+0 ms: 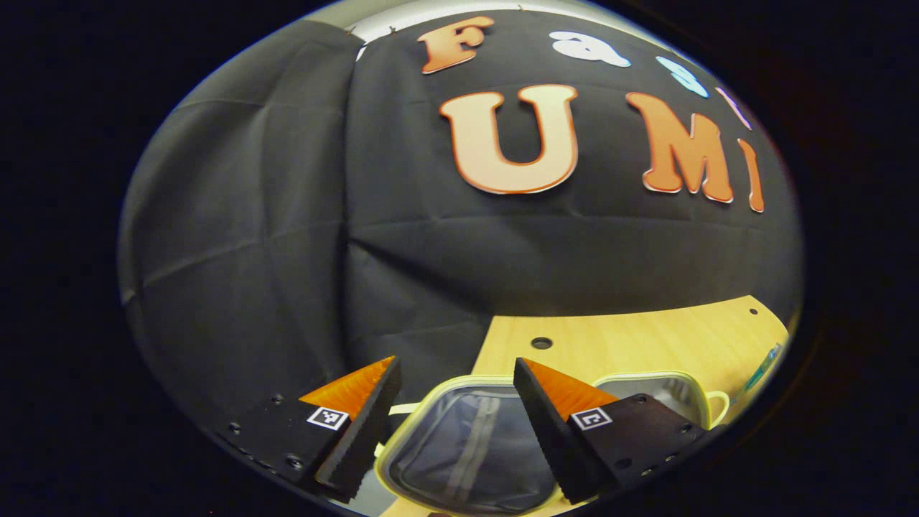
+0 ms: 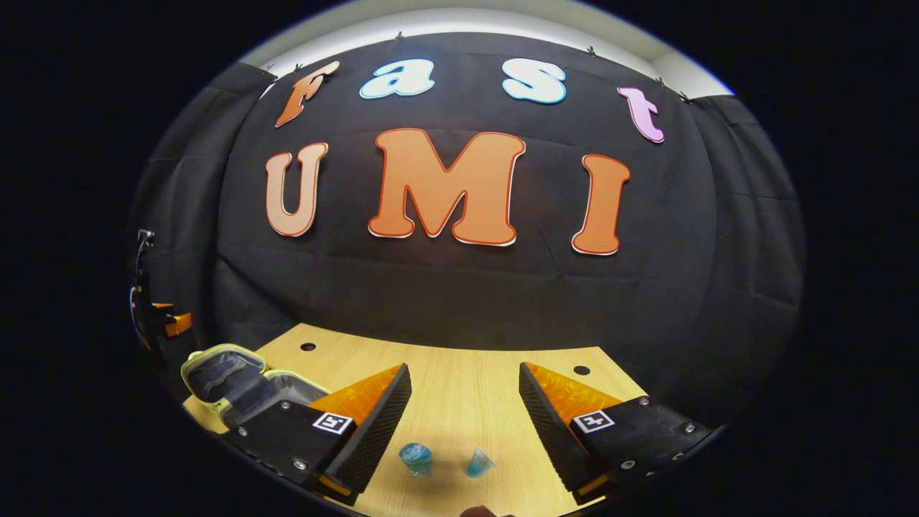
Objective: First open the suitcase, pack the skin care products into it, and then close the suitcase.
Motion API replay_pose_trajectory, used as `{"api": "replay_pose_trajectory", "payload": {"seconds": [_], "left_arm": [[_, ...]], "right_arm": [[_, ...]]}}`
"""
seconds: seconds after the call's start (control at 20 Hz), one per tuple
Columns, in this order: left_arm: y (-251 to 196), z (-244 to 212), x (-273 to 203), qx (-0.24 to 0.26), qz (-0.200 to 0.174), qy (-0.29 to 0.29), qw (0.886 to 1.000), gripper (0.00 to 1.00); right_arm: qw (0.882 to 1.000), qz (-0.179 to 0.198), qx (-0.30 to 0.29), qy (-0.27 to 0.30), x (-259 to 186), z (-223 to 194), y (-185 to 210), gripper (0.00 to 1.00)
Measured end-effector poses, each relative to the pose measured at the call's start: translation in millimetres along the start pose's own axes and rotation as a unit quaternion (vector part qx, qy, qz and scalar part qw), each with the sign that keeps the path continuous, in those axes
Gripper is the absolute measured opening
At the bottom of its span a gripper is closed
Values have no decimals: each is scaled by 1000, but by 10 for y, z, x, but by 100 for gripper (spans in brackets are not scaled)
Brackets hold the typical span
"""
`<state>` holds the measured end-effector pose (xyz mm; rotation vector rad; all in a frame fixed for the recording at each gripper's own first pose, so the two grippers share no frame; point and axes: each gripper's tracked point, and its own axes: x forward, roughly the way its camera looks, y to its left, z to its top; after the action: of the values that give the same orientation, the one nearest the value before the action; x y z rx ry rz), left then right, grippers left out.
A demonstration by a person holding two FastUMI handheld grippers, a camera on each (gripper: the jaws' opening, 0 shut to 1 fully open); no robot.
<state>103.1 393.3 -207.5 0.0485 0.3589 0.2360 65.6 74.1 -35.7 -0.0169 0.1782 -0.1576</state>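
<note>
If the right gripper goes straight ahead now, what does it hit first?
Probably nothing on the table: the open right gripper points over it at the wall cloth. The two small blue bottles sit below its line, though depth is unclear.

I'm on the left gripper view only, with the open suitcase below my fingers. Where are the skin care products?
Observer: In the right gripper view, a round blue container and a smaller blue container sit on the table.
Operator: Is the right gripper holding one?
Observer: No. The right gripper is open, and both lie between its fingers, untouched.
Operator: How do they lie relative to the suitcase?
Observer: The suitcase lies open to their left, well apart from them.
</note>
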Motion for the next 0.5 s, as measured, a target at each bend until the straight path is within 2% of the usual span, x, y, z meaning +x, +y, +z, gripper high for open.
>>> {"api": "replay_pose_trajectory", "payload": {"seconds": [0.2, 0.5], "left_arm": [[-748, 151, -234, 18, -40, -19, 999, 96], [-2006, 68, -568, 44, -106, -18, 993, 96]], "right_arm": [[1000, 18, -11, 8, -11, -199, -132, 96], [998, 53, -20, 30, -65, -544, -305, 96]]}}
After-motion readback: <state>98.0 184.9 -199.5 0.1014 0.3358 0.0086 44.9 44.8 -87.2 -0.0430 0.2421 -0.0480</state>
